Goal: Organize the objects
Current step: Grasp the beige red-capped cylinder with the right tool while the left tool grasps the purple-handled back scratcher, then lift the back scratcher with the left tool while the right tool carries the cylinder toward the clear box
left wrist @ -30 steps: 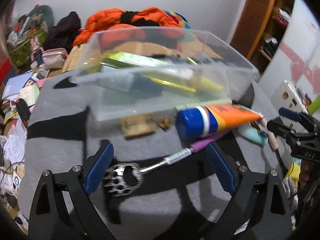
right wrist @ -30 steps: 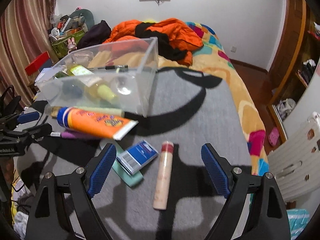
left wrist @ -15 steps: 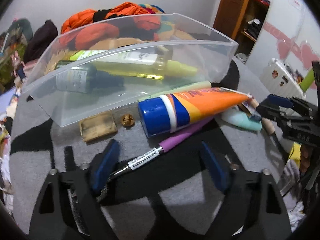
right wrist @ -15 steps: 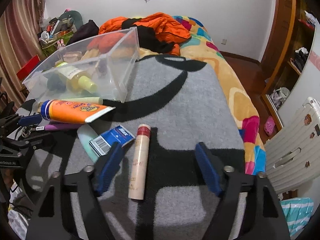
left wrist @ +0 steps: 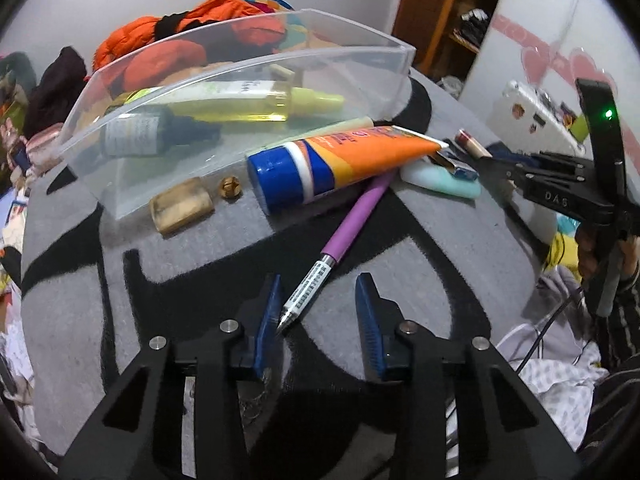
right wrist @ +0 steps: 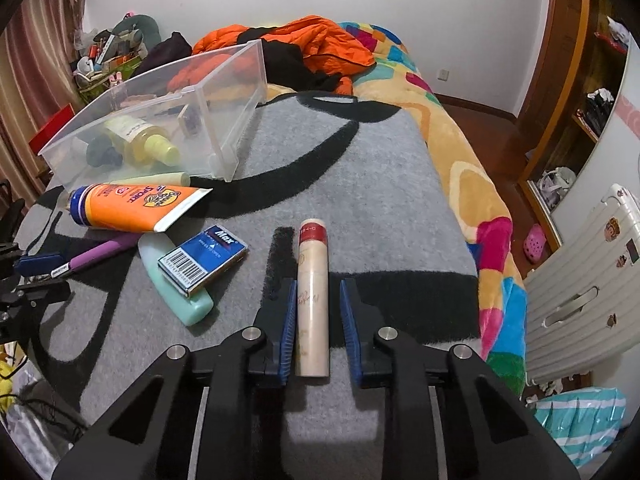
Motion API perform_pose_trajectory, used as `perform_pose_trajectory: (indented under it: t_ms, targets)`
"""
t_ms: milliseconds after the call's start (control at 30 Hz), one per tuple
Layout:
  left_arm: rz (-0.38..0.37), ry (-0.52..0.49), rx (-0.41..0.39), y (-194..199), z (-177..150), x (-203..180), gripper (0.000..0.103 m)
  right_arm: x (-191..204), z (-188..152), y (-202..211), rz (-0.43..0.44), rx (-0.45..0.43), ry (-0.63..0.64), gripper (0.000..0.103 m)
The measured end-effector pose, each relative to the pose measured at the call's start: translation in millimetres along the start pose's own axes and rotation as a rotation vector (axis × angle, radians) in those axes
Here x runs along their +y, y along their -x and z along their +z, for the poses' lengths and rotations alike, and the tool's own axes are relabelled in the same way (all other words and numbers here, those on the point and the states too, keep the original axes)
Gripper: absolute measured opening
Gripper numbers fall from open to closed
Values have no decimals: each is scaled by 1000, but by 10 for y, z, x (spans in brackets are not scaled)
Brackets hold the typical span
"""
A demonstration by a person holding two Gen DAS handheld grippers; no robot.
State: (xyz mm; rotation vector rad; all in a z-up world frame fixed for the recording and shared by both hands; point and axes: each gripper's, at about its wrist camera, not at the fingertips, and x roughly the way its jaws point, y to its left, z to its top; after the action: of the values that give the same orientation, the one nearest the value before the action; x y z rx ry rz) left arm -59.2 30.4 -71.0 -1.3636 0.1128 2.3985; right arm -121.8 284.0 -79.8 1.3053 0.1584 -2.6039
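Observation:
A clear plastic bin (left wrist: 240,76) (right wrist: 224,92) lies on a grey and black blanket and holds a yellow bottle (left wrist: 240,104) and a dark bottle (left wrist: 152,136). In front of it lie an orange sunscreen tube (left wrist: 344,160) (right wrist: 132,206) and a purple pen (left wrist: 340,236) (right wrist: 100,250). My left gripper (left wrist: 318,300) is partly closed; the pen's metal end lies against its left finger. My right gripper (right wrist: 318,308) straddles a beige tube with a red band (right wrist: 312,288); its left pad touches the tube, its right pad stands off it.
A blue Max box (right wrist: 204,258) rests on a mint green bottle (right wrist: 176,280). A tan block (left wrist: 182,210) and a small brass piece (left wrist: 230,188) lie by the bin. Orange clothes (right wrist: 288,44) are piled behind. A white suitcase (right wrist: 584,292) stands at the bed's right.
Both grippers have moved forward and narrowed. The left one now has the pen's end between its fingers; the right one now has the beige tube between its fingers.

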Motion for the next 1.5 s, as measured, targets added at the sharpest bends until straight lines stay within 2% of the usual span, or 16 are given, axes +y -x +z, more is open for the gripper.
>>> perform_pose_trajectory:
  t_ms: [300,433,500,567,633,967,1200,1500]
  targets:
    - [11,-81,26,-274,394,-158,38,27,53,-28,18,10,9,20]
    - [19,-121,20,-325,434,-238,40,58,90,-76,19,4,14,20]
    - [17,-130,15,-319,420,-249,35,81,83,-86,7,-11,20,20]
    - [5,-133,16,-295,387,-270,22,108,70,-74,-3,-19,30,20]
    - [2,-137,17,-263,337,-292,18,119,53,-53,0,-23,33,14]
    - [26,-92,-5,-112,104,-371,11,173,-51,204,84,-46,11,14]
    - [41,8,-28,18,-52,-261,10,282,-55,407,117,-87,19,14]
    - [83,76,-177,501,-20,-175,10,411,-25,579,142,-129,39,14]
